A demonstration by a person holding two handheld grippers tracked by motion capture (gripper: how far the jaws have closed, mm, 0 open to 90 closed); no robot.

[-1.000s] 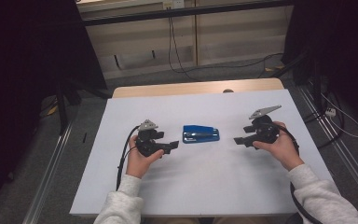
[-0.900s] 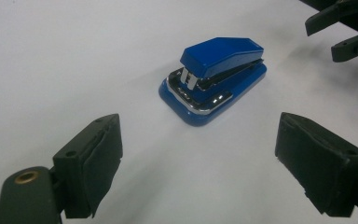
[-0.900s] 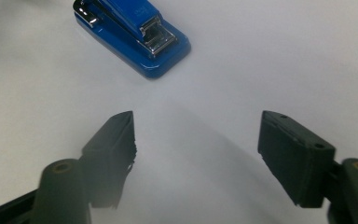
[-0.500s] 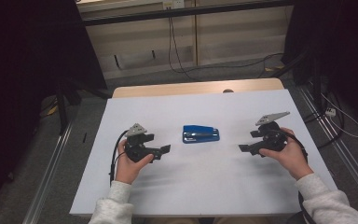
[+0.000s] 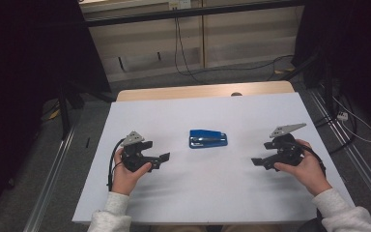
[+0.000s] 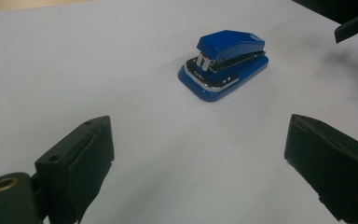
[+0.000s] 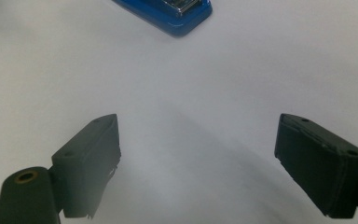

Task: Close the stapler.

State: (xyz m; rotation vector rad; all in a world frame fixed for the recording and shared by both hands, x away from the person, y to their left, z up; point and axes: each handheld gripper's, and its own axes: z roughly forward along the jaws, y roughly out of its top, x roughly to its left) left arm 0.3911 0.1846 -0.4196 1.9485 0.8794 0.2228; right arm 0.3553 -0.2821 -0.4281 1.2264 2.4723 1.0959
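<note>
Though near, stapler (image 5: 208, 138) between claws.

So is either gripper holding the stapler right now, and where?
No. Left gripper and right gripper are open, empty; the stapler lies untouched between them.

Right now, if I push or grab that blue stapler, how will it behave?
The stapler looks rigid, so it should not flex. Its broad flat base lies on the white table, so a push would probably slide it, not tip it. Its glossy top may slip between pads; the hinged top might press down.
</note>
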